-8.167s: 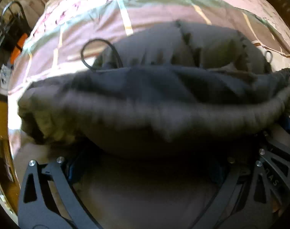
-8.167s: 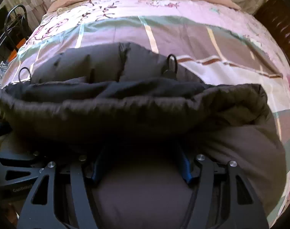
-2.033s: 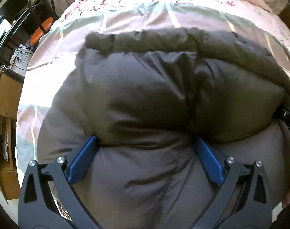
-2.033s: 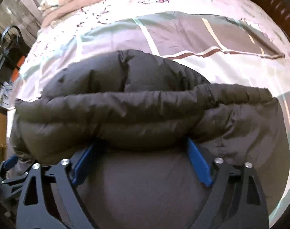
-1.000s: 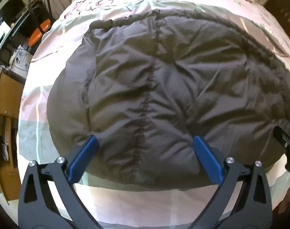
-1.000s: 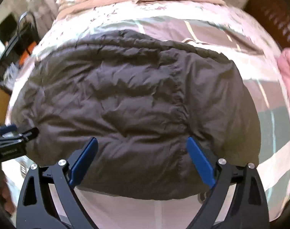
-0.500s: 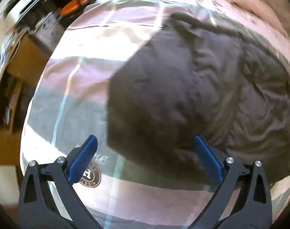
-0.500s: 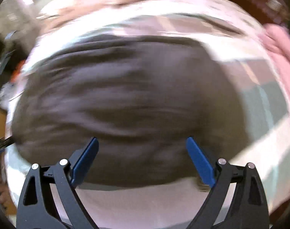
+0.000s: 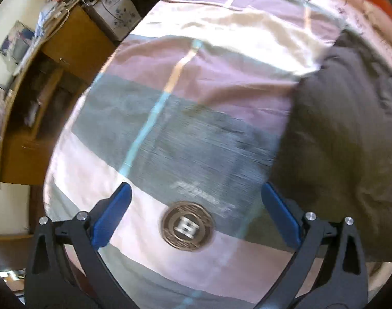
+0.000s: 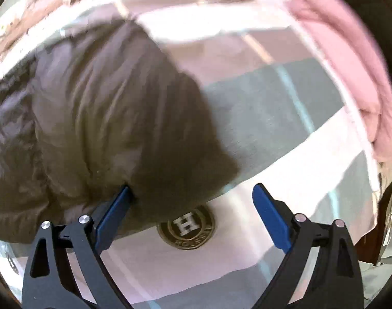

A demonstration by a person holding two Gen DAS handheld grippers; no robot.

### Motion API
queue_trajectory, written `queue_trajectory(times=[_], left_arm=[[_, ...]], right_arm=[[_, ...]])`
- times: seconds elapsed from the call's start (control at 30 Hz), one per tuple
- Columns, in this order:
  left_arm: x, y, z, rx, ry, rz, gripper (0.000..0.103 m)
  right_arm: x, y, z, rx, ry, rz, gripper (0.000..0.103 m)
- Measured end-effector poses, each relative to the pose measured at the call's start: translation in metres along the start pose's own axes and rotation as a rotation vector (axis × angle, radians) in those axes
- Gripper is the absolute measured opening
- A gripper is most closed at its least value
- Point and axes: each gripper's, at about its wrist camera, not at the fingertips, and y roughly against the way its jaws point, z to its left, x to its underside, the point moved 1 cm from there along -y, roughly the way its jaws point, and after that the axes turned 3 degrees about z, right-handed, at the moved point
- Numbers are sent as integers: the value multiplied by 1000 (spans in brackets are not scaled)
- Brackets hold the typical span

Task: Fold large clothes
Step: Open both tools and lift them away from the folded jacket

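From my left wrist, my left gripper (image 9: pixel 196 206) hangs spread wide and empty over the striped bedsheet (image 9: pixel 196 77), the dark puffer jacket (image 9: pixel 345 141) bunched to its right; from my right wrist, my right gripper (image 10: pixel 192 200) gapes empty at the jacket's wrinkled edge

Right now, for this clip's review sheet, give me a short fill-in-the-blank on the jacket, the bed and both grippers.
1. The dark puffer jacket lies on a striped ___.
2. The left gripper and the right gripper are both ___ and hold nothing.
3. The round emblem between the right gripper's fingers bears the letter ___.
4. In the left wrist view the jacket lies toward the ___ edge of the picture.

Missing words: bedspread; open; H; right
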Motion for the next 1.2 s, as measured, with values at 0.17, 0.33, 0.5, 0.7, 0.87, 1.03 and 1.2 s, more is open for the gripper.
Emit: queue_trajectory(times=[0.17, 0.33, 0.5, 0.7, 0.87, 1.03, 1.2], left_arm=[[28, 59, -73, 166, -127, -36, 101], [68, 172, -137, 241, -315, -148, 101], [100, 280, -152, 284, -427, -233, 101], [122, 378, -138, 311, -517, -285, 101], [138, 439, -117, 317, -539, -378, 101], [147, 461, -108, 406, -547, -369, 101], [155, 462, -108, 376, -552, -355, 101]], right_arm=[[10, 68, 66, -156, 73, -57, 94], [10, 159, 103, -241, 177, -126, 94], [13, 242, 111, -213, 247, -171, 95], [11, 326, 106, -210, 265, -209, 95], [24, 383, 113, -207, 319, -279, 102], [39, 405, 122, -198, 361, -314, 102], [51, 413, 127, -183, 382, -305, 102]])
